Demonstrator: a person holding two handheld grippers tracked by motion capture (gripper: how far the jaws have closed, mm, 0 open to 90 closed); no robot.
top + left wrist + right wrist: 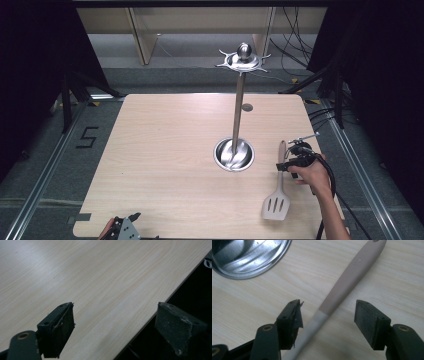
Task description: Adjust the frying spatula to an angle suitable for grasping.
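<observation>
Desk (165, 165): a big desk of light wood, with rounded corners, on a grey floor

Stand (238, 107): a tall shiny metal pole that stands up straight near the middle of the desk. Its round shiny base (234, 154) sits flat on the wood. At the top is a small round plate with little hooks that stick out, and a ball on top of it

Spatula (278, 192): it lies flat on the desk, to the right of the stand's base and near it, but not touching it. The handle is pinkish brown and points away from the person. The wide end is pale, has slots in it, and lies close to the near edge of the desk

Right gripper (289, 164): a hand (314, 174) holds it over the handle of the spatula, partway along. In the right gripper view the two black jaws are wide apart, one on each side of the handle (352, 275), and they do not touch it. The edge of the shiny base shows in the top left corner of that view

Left gripper (122, 229): it is low at the near left edge of the desk, well apart from the stand and the spatula. In the left gripper view its jaws are spread wide with nothing between them. One jaw is over the bare wood and the other is past the desk edge, over the dark

Small round mark (247, 107): a grey spot on the desk behind the stand
</observation>
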